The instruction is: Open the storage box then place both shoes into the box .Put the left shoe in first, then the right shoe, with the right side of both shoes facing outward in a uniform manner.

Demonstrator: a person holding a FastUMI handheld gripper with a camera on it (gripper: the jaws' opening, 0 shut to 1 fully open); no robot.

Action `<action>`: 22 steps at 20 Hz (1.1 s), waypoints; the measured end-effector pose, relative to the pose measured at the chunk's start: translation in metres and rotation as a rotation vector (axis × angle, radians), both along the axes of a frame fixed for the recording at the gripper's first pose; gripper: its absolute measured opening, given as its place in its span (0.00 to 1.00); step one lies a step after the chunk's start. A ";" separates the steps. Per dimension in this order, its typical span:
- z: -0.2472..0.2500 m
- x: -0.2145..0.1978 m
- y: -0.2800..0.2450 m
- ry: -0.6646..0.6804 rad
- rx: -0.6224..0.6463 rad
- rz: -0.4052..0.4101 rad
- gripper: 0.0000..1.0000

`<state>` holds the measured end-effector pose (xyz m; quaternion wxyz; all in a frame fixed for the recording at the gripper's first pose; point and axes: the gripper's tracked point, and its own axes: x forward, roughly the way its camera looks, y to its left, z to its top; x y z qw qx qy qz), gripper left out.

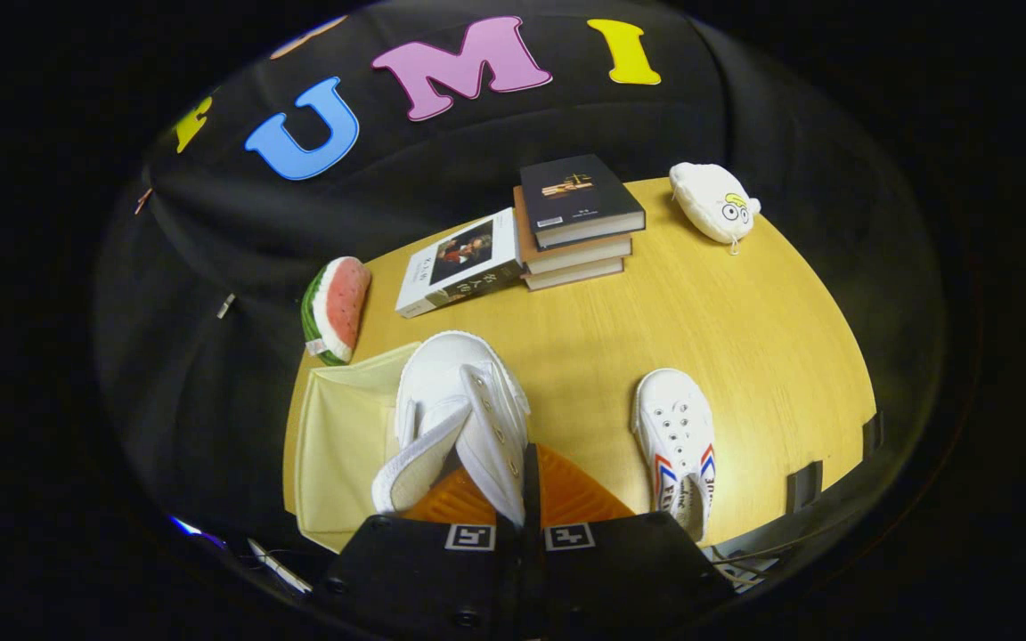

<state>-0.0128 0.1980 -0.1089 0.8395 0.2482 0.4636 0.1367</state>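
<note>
The gripper [526,499] is clenched on the side wall of a white shoe [464,409], held just ahead of its fingers above the open cream storage box [339,445]. The second shoe [678,441] lies to the right on the desk [745,338]; books [566,223] sit well beyond.

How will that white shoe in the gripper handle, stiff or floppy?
Probably floppy: the white shoe is soft canvas, pinched by its upper in the gripper, tongue splayed. Likely light, but it may swing or sag over the storage box.
</note>
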 end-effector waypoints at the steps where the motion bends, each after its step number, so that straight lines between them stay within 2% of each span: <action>1: 0.011 -0.001 0.014 0.004 0.023 0.011 0.06; 4: 0.024 -0.005 0.056 0.039 0.054 0.040 0.06; 10: -0.004 -0.011 0.125 0.160 -0.003 0.032 0.06; 17: -0.039 -0.019 0.173 0.294 -0.041 -0.065 0.06; 22: -0.048 -0.015 0.185 0.261 -0.071 -0.109 0.06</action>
